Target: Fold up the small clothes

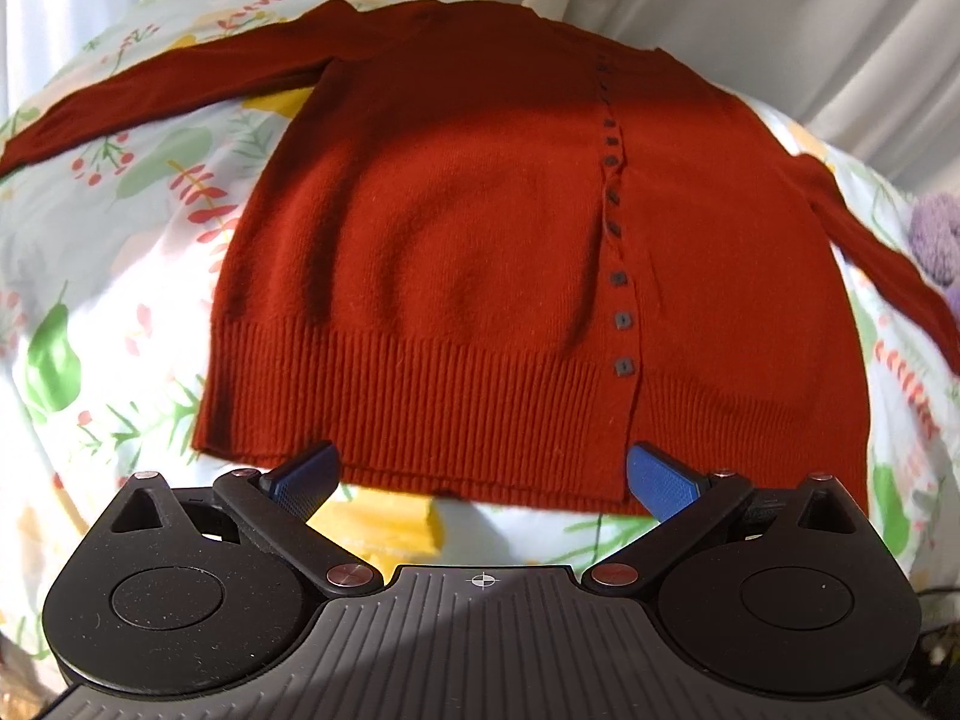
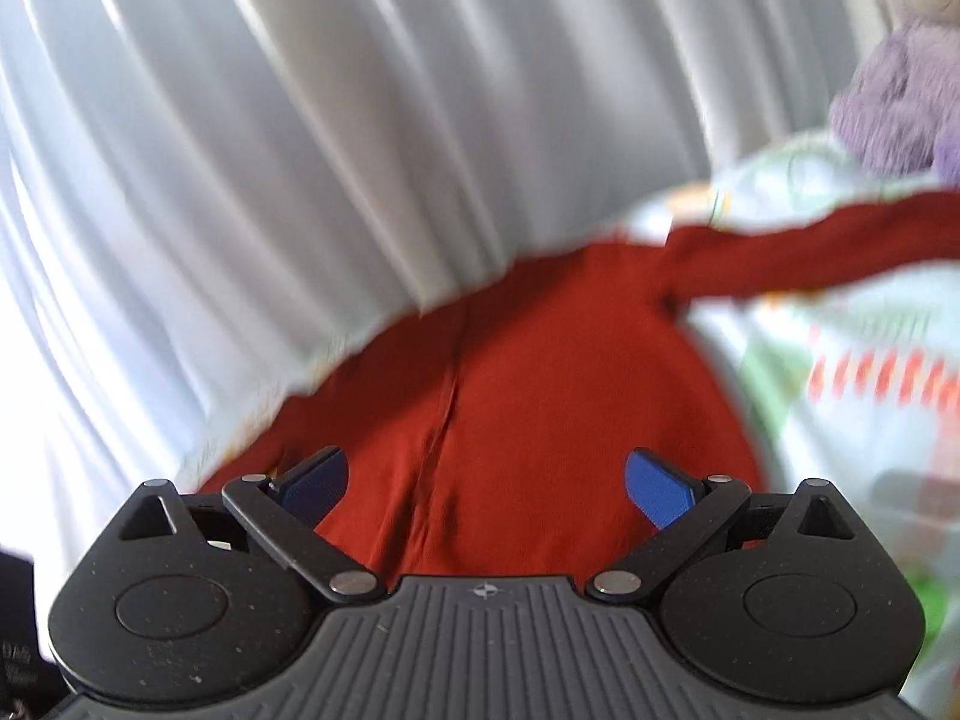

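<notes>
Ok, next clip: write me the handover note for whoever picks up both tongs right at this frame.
Left tongs: open, empty, at the ribbed hem of the red cardigan.
Right tongs: open, empty, over the cardigan's body; that view is motion-blurred.
Cardigan: spread flat on the floral sheet, button row facing up, both sleeves stretched out sideways. A purple plush toy sits near the right sleeve's end.
Done: garment laid out; no fold visible.
Left: all the folding. Probably sleeves in first, then the body.
</notes>
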A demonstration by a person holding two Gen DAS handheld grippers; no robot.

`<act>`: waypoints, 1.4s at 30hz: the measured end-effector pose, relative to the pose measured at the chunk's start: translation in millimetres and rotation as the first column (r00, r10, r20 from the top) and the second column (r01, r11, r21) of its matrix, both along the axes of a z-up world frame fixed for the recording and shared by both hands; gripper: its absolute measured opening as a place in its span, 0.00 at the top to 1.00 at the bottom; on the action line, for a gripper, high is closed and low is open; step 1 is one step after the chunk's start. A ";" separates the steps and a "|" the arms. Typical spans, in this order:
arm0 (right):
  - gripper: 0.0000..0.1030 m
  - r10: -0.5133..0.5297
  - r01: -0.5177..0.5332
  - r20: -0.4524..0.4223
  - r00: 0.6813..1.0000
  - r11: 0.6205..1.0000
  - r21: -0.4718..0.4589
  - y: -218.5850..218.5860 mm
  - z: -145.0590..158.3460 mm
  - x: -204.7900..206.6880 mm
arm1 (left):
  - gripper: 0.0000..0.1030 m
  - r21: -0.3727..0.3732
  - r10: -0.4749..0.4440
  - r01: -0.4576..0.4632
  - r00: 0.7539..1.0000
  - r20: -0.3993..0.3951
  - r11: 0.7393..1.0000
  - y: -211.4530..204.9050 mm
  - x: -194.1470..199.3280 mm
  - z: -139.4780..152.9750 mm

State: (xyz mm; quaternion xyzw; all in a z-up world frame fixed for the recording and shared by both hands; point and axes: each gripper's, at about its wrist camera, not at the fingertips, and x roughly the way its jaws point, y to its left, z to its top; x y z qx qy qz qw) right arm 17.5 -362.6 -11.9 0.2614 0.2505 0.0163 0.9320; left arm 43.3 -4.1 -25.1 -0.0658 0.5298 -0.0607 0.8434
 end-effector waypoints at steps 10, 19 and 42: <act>0.36 -0.553 0.560 -0.115 0.825 0.772 0.302 -233.4 -53.2 30.1 | 0.00 -0.006 0.099 -0.099 0.995 0.023 0.995 -10.6 28.2 5.5; 0.78 -0.659 0.718 -0.319 0.682 0.518 0.465 -303.9 -122.1 38.8 | 0.00 -0.027 0.105 -0.104 0.994 0.043 0.994 -23.7 54.9 2.2; 0.73 0.143 -0.140 -0.111 0.983 0.990 0.036 -22.5 -45.3 142.4 | 0.20 -0.459 -0.015 -0.007 0.999 -0.044 0.888 -10.7 264.4 -55.7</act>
